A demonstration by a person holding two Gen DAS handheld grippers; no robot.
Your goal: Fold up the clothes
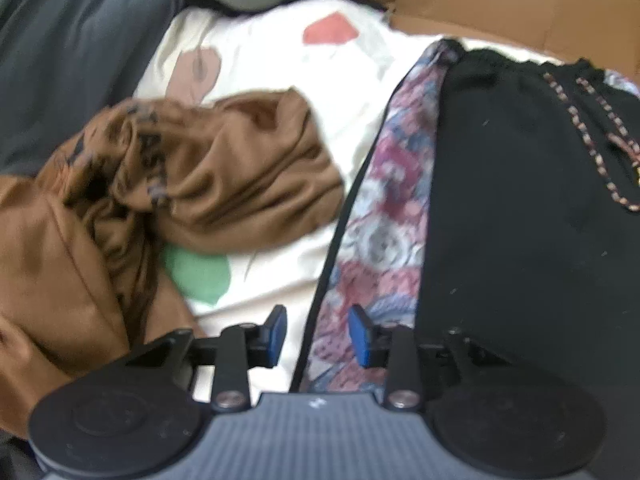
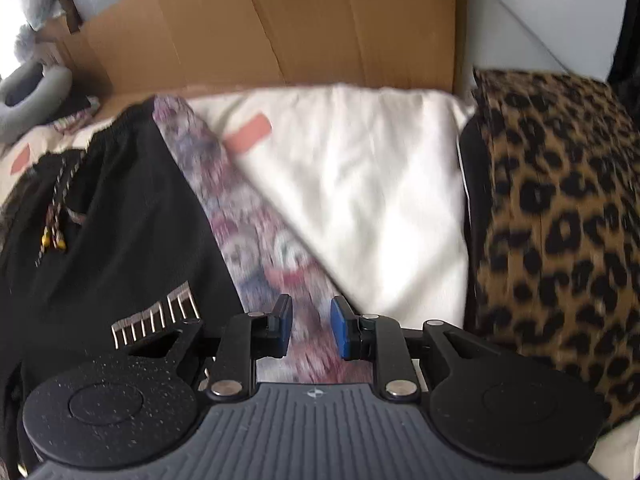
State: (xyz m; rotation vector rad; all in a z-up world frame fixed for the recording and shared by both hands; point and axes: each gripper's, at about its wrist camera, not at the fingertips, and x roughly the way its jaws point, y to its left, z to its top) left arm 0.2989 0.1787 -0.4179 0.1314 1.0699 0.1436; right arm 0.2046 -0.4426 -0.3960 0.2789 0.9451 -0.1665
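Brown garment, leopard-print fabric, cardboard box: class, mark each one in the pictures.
brown garment (image 1: 240, 168), left wrist view, crumpled middle folds
leopard-print fabric (image 2: 560, 216), right wrist view, spotted top face
cardboard box (image 2: 304, 28), right wrist view, back wall

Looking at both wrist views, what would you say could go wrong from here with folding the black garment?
1. The left gripper and right gripper both stand open over the patterned trim beside the black garment; closing may catch only trim, or the sheet beneath.
2. The crumpled brown garment lies close and could get dragged in.
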